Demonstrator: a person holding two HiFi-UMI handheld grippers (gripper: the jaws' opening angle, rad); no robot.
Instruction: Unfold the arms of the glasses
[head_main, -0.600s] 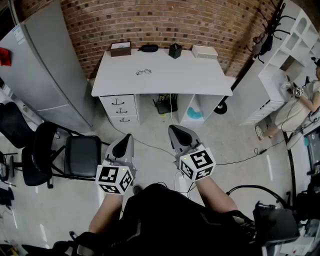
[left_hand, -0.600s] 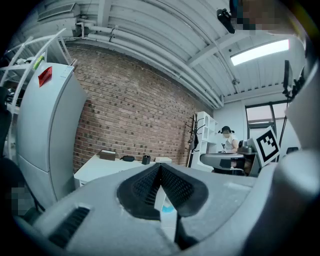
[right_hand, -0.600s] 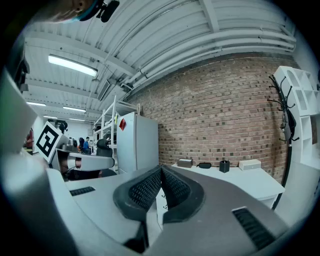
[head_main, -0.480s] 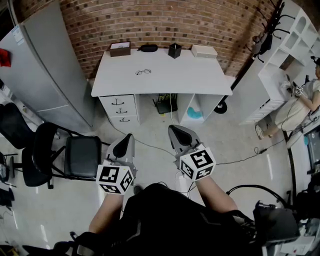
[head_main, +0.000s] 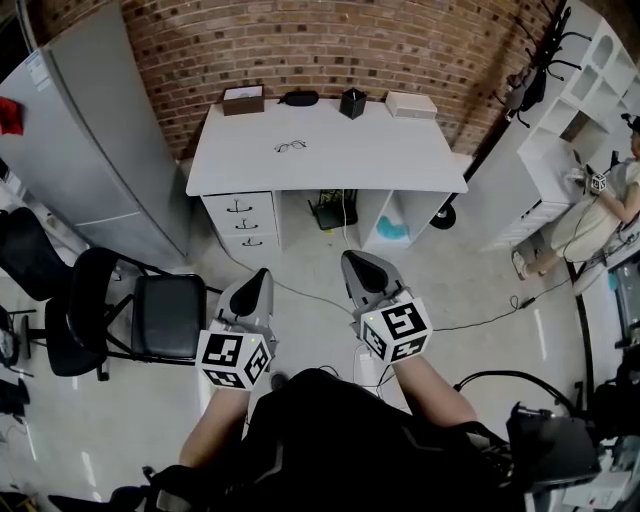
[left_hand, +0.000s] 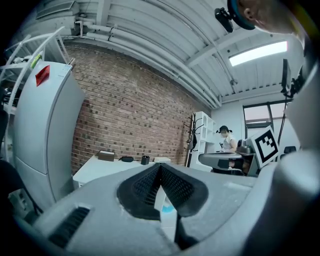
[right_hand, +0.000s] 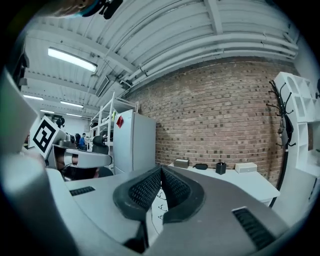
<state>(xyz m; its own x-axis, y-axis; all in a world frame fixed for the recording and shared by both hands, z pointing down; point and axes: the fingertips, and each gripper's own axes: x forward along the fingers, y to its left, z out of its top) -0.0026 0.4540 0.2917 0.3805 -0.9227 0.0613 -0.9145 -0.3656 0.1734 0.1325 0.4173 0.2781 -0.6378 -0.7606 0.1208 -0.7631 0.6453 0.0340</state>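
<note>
A pair of thin black-framed glasses (head_main: 290, 146) lies on the white desk (head_main: 380, 160) against the brick wall, far ahead of me. My left gripper (head_main: 257, 281) and right gripper (head_main: 354, 264) are held side by side over the floor, well short of the desk, both pointing toward it. Each is shut with its jaws pressed together and nothing between them. In the left gripper view the left gripper (left_hand: 160, 167) points roughly level at the desk (left_hand: 95, 167). The right gripper (right_hand: 161, 171) faces the desk (right_hand: 250, 182) too. The glasses are not visible in either gripper view.
On the desk's back edge sit a brown box (head_main: 243, 98), a black case (head_main: 299, 97), a black cup (head_main: 352, 102) and a white box (head_main: 410, 104). A grey fridge (head_main: 90, 130) stands left, a black chair (head_main: 150, 315) by it. A person (head_main: 610, 200) sits at the far right beside white shelves (head_main: 575, 95).
The whole scene has shifted slightly down and right in the head view, and both grippers sit a little lower. The glasses have not moved on the desk.
</note>
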